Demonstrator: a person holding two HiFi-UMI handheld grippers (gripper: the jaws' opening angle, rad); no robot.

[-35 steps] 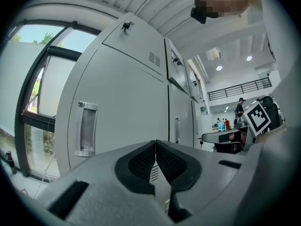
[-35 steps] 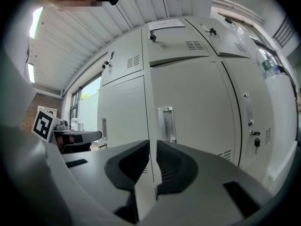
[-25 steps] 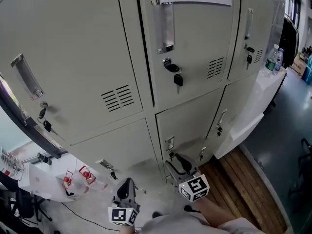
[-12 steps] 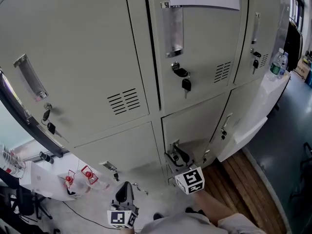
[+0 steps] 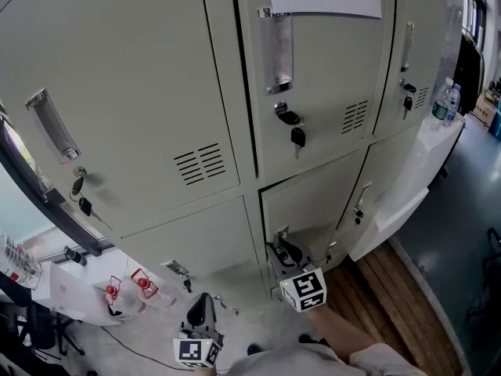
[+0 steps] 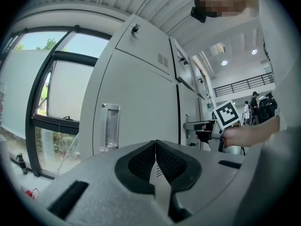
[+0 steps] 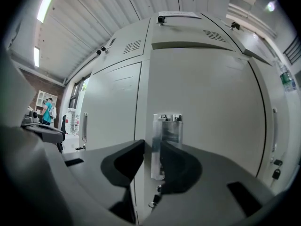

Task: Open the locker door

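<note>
One low door (image 5: 313, 202) in the middle column is waiting as we are narrowing the right gripper (image 7: 152, 150), wide open a second ago, around its handle (image 7: 167, 138); the pull, we judge, is nearing. Our left gripper (image 6: 155, 149) is hanging clenched, empty.

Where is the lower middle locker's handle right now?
Head view, low centre: the handle sits at the top left corner of the lower middle door, right at the right gripper, whose closing jaws have it between them.
</note>
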